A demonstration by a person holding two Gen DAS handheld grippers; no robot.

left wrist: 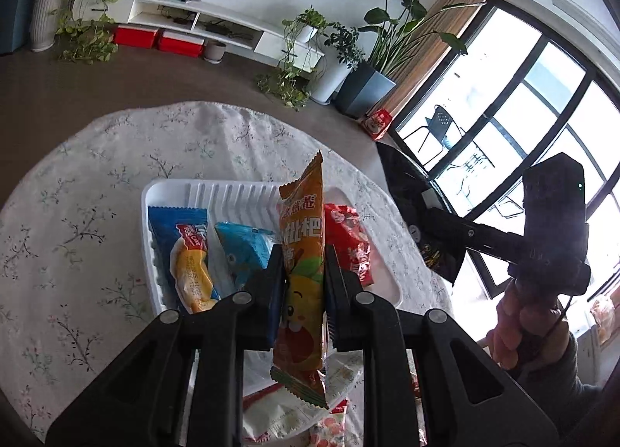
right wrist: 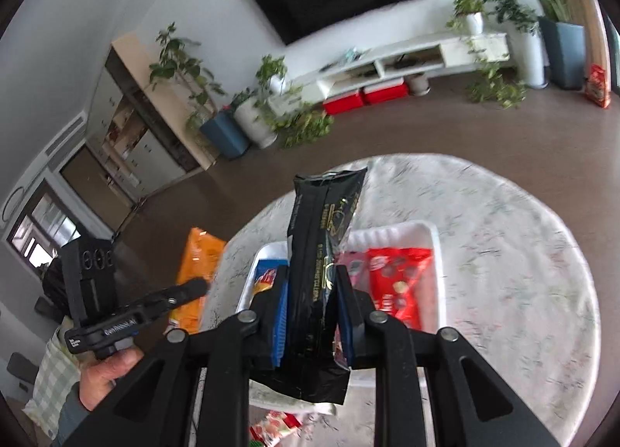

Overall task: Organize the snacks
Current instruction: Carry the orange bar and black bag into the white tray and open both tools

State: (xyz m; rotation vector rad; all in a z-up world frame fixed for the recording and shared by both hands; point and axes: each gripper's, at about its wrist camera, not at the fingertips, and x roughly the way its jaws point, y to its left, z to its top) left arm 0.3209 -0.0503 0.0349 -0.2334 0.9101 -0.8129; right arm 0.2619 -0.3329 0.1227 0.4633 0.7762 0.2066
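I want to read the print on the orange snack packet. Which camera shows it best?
The left wrist view: the orange packet stands front-on and sharp, clamped in the left gripper, its printing facing the camera. The right wrist view catches it only at the left, blurred and partly behind the gripper.

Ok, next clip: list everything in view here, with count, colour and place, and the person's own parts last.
Tray: one, white, on the table.
Table: one, round, floral cloth.
Snack packs in tray: three; blue-yellow, light blue, red.
Orange pack: one, in left claw.
Black pack: one, in right claw.
Loose packs: several, white and red, near table edge.
Potted plants: several, along wall.
Red boxes: two, under white shelf unit.
Left claw: shut.
Right claw: shut.
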